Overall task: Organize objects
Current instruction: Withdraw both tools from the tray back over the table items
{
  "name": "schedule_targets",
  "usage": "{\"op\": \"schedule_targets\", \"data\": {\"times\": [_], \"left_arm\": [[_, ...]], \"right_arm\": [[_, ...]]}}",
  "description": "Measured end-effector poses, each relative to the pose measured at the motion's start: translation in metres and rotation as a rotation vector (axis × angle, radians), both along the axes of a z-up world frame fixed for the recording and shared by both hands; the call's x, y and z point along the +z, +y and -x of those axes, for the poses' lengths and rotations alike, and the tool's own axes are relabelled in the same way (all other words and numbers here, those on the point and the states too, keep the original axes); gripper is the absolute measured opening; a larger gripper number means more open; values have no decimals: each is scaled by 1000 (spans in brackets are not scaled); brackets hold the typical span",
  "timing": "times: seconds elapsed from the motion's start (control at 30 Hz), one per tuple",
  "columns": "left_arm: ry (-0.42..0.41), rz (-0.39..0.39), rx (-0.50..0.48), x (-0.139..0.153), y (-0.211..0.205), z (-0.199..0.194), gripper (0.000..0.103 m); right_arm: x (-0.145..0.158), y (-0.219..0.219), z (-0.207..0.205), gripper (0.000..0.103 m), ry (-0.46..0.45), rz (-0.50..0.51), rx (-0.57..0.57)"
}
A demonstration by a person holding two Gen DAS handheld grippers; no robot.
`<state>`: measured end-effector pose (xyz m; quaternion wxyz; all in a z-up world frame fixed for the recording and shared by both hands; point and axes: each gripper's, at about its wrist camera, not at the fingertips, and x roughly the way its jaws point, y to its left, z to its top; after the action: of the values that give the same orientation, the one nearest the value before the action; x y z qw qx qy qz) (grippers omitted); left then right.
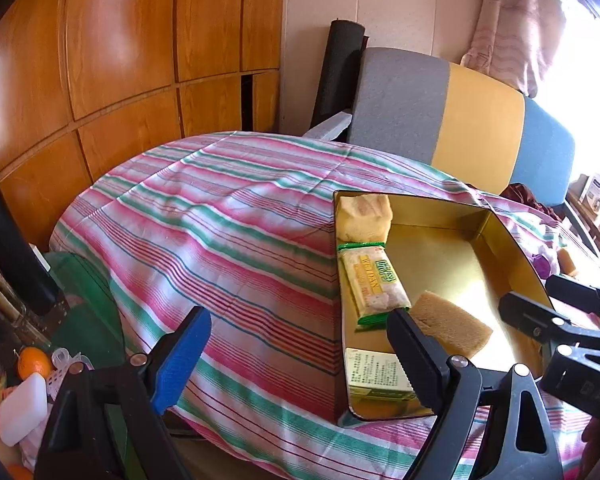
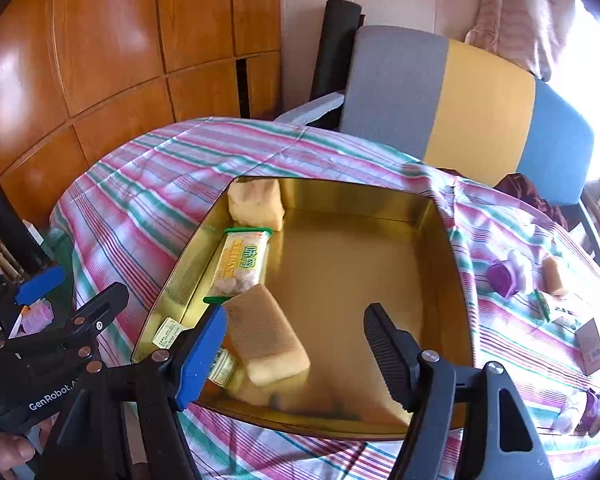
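One striped cloth (image 2: pixel 148 168) over the surface. One gold metal tin (image 2: pixel 339 280), rectangular, shiny. Inside along its left wall: four snacks, one green-edged packet (image 2: pixel 242 262) printed "WEIDIAN", one spongy tan cake (image 2: pixel 264 336). Left hand-held gripper (image 1: pixel 300 356) and right hand-held gripper (image 2: pixel 296 352) both wide, holding nothing.

Wooden wardrobe (image 1: pixel 120 60) left; tricolour headboard (image 1: pixel 459 120); sunlit curtain (image 1: pixel 511 20) right.

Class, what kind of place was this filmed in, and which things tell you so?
Probably a home bedroom or living room: wooden wardrobe doors, a table under a striped cloth, a colour-block chair and a curtained window.
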<state>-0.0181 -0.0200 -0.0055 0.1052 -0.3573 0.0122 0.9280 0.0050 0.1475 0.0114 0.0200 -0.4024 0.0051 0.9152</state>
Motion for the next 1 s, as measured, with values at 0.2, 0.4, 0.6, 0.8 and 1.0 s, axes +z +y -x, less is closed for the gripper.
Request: {"op": "schedule_targets", "data": {"times": [0.2,0.4,0.6,0.8,1.0], "left_arm": [[16,17,-37,7,15,-6,90],[44,57,-127,17,49,-14,90],[86,112,-229,26,97,-19,90],[133,144,-341,33,143,-32,92],[166,188,-446,38,185,-44,92]], "right_arm": [[9,22,-14,72,30,-13,-44],[13,58,-27,72,46,-33,-106],[14,113,-44,72,39,-90,-197],[10,189,-63,72,-11,-115,-311],[16,271,-82,72,-8,-163,-463]]}}
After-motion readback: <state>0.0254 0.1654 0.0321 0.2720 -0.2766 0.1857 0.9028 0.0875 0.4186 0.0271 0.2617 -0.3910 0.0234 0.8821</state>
